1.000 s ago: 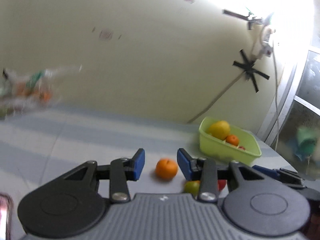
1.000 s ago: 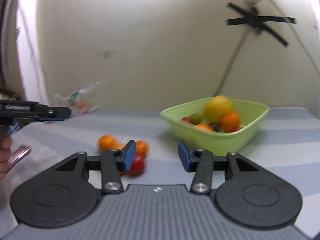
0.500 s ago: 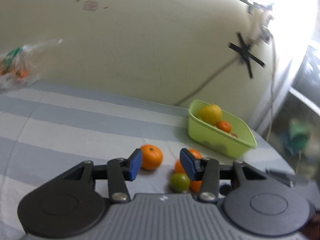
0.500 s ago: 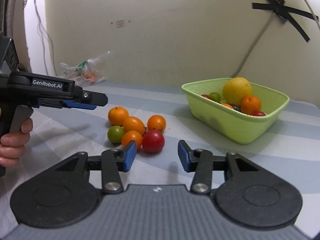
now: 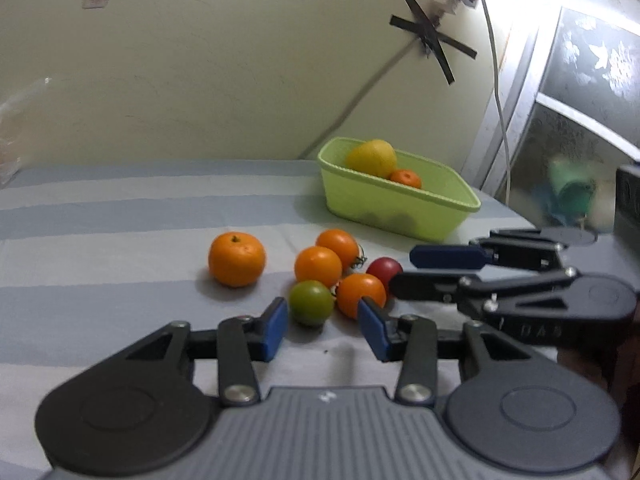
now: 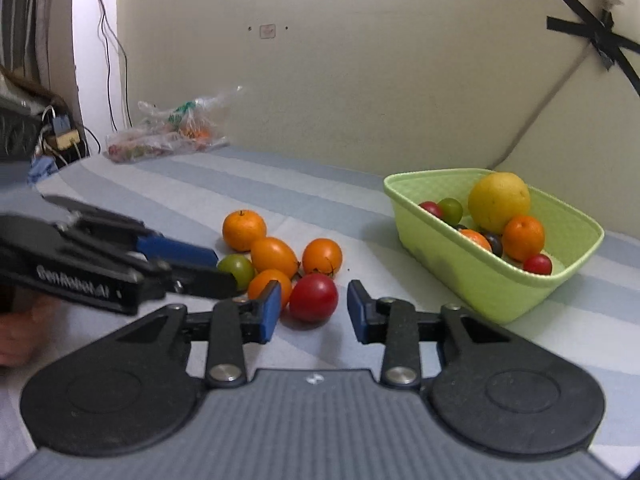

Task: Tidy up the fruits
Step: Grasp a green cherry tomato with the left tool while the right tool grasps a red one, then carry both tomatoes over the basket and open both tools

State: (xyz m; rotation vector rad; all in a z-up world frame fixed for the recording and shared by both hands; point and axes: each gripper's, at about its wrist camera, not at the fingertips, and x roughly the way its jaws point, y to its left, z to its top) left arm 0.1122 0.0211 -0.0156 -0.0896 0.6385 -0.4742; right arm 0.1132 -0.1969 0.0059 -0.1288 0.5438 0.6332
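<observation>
Fruits lie loose in a tight cluster on the striped cloth of the bench [image 6: 280, 184]: a dimpled round mandarin [image 6: 244, 230] at the far left, smooth orange tomatoes [image 6: 322, 257], a glossy red tomato [image 6: 313, 297] and a green tomato [image 5: 311, 302]. I see my right hand-held gripper [image 6: 310, 308] with its jaws just narrowed, apart, the red tomato just ahead between the blue pads, untouched. My left hand-held gripper [image 5: 322, 322] has also been closing and grips nothing; the green tomato sits just beyond it. A textured lime plastic basket [image 6: 496, 280] holding more fruit stands to the right. A crinkled clear bag [image 6: 172, 132] lies by the wall.
</observation>
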